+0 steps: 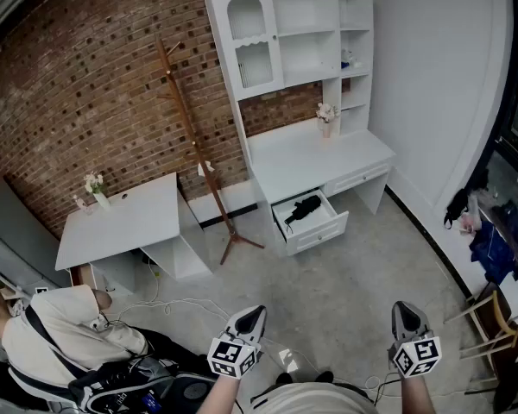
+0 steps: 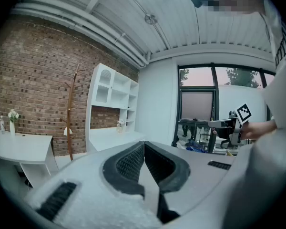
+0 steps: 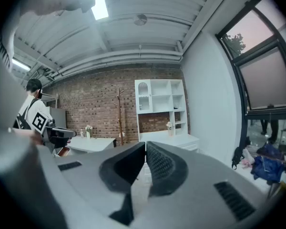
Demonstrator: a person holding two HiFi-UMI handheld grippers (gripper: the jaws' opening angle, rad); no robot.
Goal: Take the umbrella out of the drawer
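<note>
A black folded umbrella [image 1: 304, 208] lies in the open drawer [image 1: 315, 228] of the white desk [image 1: 315, 158], far across the floor in the head view. My left gripper [image 1: 255, 314] and right gripper [image 1: 404, 309] are held low near my body, well short of the drawer. Both point roughly level toward the desk. In the left gripper view the left gripper [image 2: 144, 144] has its jaws together with nothing between them. In the right gripper view the right gripper [image 3: 146, 145] is likewise shut and empty. The white desk [image 3: 174, 138] stands beyond the right gripper's tips.
A wooden coat stand [image 1: 198, 149] rises left of the desk against the brick wall. A second white table [image 1: 125, 218] with a small flower vase [image 1: 95, 191] stands further left. A seated person [image 1: 65, 335] is at the lower left. Cables [image 1: 190, 304] trail on the floor.
</note>
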